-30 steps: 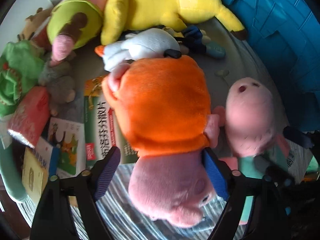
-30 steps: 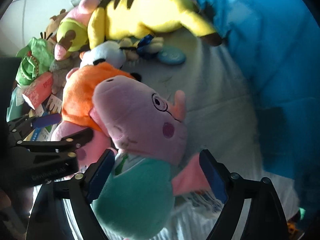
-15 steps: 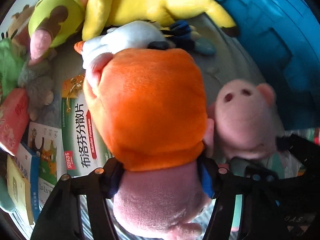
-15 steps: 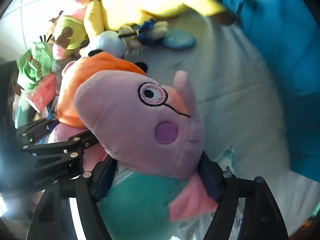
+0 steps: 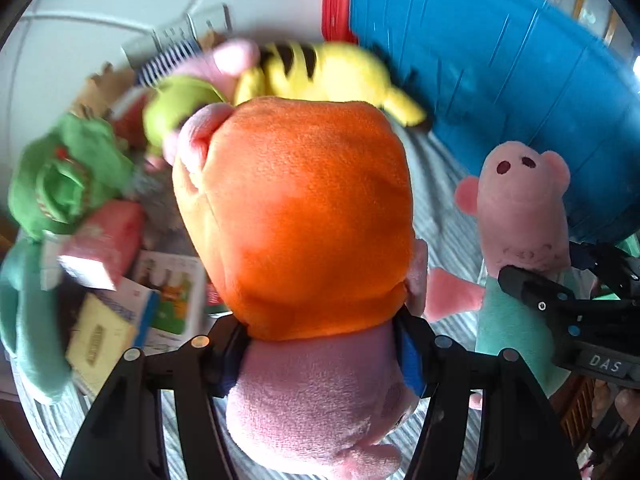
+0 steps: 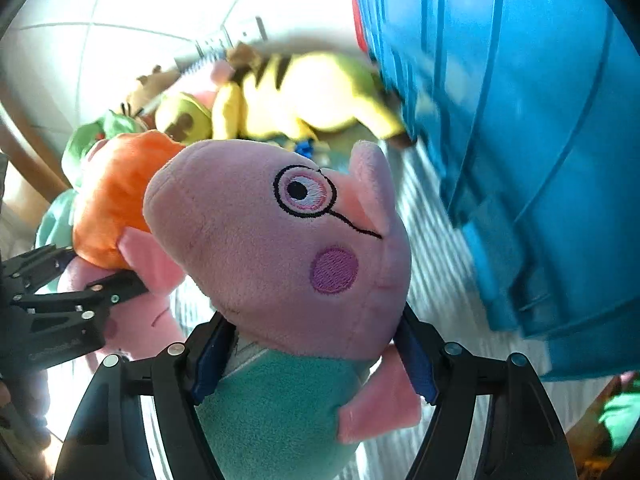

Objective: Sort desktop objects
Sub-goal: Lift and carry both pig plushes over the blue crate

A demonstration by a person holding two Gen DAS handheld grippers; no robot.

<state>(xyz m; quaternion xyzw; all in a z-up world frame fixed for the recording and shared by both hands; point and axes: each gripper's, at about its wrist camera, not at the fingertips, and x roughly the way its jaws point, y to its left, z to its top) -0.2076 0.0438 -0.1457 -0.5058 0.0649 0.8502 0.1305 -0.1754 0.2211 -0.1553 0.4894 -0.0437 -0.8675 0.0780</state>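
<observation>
A pink pig plush in an orange dress fills the left wrist view. My left gripper is shut on it at the neck, both blue pads pressed into the fabric, and it hangs above the striped cloth. A second pig plush with glasses and a teal shirt is clamped below its head by my right gripper. The two plushes hang side by side: the teal one shows right of the orange one, and the orange one shows left in the right wrist view.
A big blue plastic bin stands at the right. A yellow striped plush, a green plush, a red packet and several medicine boxes lie at the back and left. A white tiled wall is behind.
Both grippers closed from open around the plushes onto them, then rose with them off the cloth. The views now take in more of the wall and the blue bin.
</observation>
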